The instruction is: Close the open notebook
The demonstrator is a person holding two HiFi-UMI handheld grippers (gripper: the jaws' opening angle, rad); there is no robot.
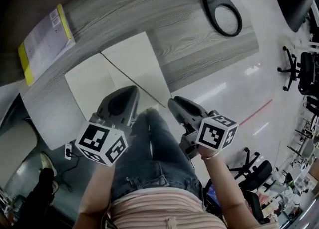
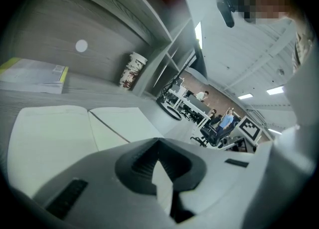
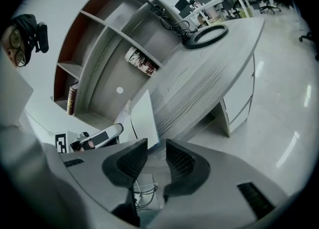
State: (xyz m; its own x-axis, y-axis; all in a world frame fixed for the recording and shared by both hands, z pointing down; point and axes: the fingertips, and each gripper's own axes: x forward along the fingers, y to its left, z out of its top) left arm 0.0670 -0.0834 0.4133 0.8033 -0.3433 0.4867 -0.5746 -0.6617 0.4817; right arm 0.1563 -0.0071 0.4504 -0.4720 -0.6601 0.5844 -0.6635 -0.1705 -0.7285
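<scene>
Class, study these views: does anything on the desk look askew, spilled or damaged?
The open notebook lies skewed to the front edge of the grey desk, and its near corner seems to jut past that edge. Nothing looks spilled or damaged.

Grey wood-grain desk. There's a yellow-edged pad lying at its left end and a black ring light with its cable at the right end, well apart. A patterned cup stands by the back panel. Shelves go up behind, with one book standing in there. Office chairs are out on the shiny floor.
</scene>
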